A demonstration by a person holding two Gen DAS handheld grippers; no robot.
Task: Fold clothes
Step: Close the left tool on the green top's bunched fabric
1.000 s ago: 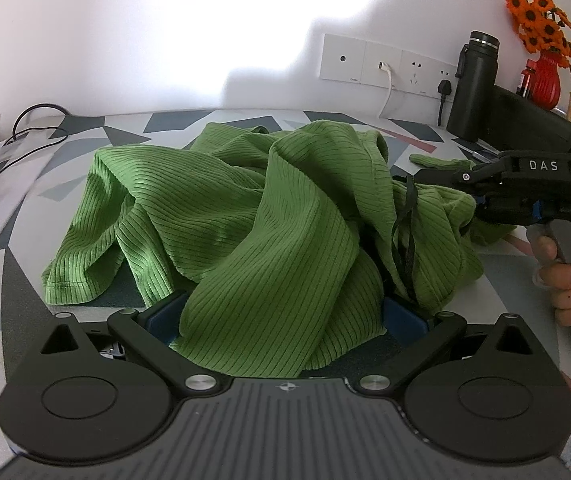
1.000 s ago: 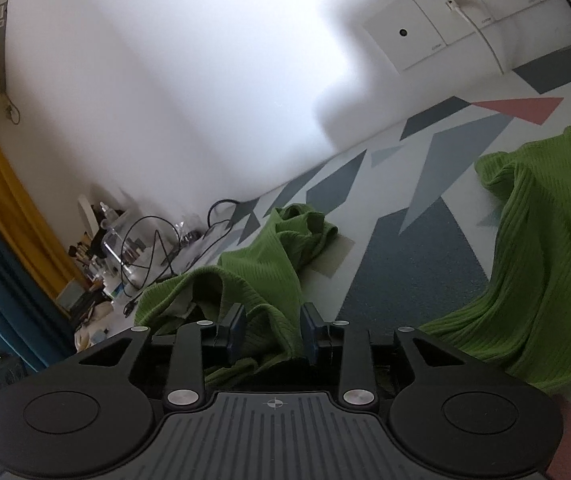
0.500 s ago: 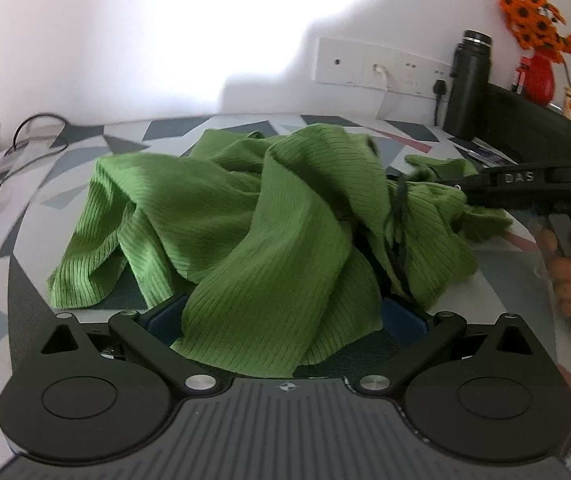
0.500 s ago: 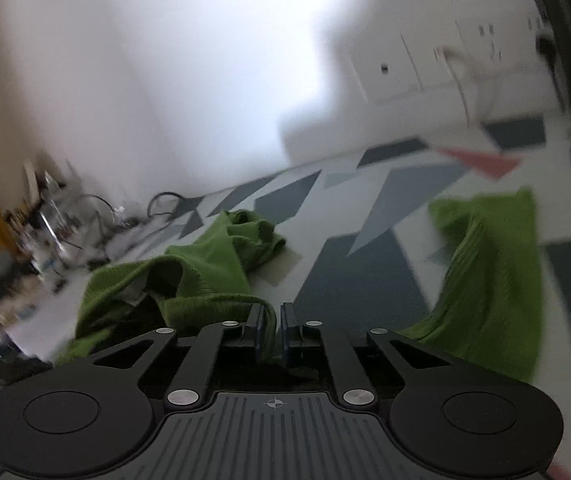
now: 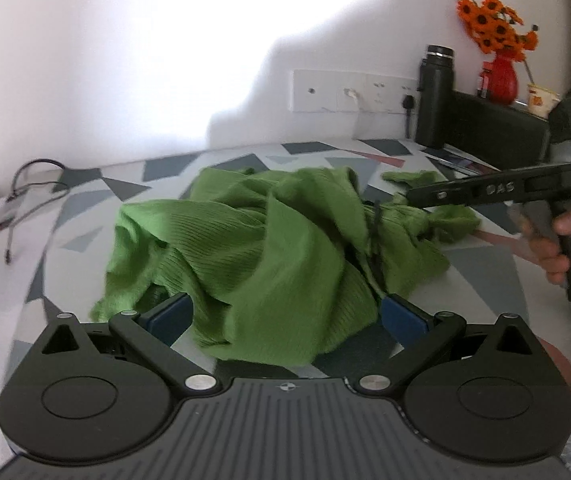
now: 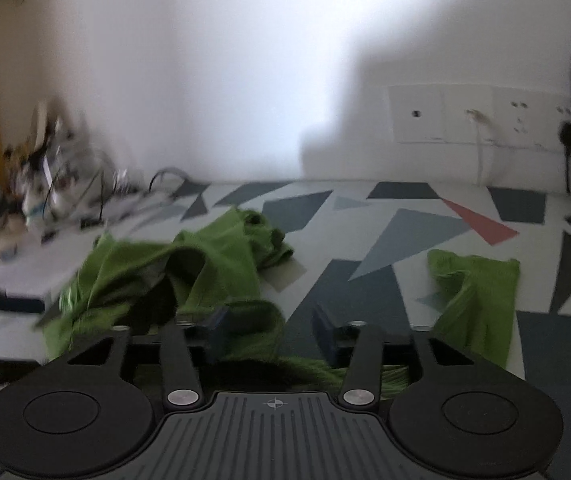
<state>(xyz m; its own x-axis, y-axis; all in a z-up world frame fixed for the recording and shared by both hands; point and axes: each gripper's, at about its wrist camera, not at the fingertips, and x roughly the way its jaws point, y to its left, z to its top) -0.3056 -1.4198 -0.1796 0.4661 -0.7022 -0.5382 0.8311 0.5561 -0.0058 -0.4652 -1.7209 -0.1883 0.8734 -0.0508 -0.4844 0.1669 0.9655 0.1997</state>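
- left wrist view: the left claw (image 5: 285, 316) stands wide open, its blue pads (image 5: 169, 316) far apart, with a fold of the green ribbed garment (image 5: 269, 248) lying loose between them and touching neither pad, as far as can be told.
- the garment is crumpled in a heap on the patterned surface (image 5: 85, 208) just ahead of the left claw; a thin dark cord (image 5: 375, 232) hangs down its right side.
- ahead and to the right of the left claw, the right claw (image 5: 409, 196) is seen side-on (the body is marked "das"), reaching over the far right edge of the garment; a hand (image 5: 549, 248) grips its handle.
- beyond it, by the wall: a black flask (image 5: 435, 96), a red vase of orange flowers (image 5: 501, 80), a paper cup (image 5: 541, 98) and a strip of white sockets (image 5: 349, 92).
- far to the left of the left claw, black cables (image 5: 25, 192) lie on the surface.
- right wrist view (blurred): the right claw (image 6: 269, 332) is parted, holding nothing, with green cloth (image 6: 189, 276) lying under and between its pads (image 6: 217, 328).
- ahead and to the right of this claw a separate flap of the same green cloth (image 6: 473, 300) rests on the surface; ahead left, more of it is bunched up.
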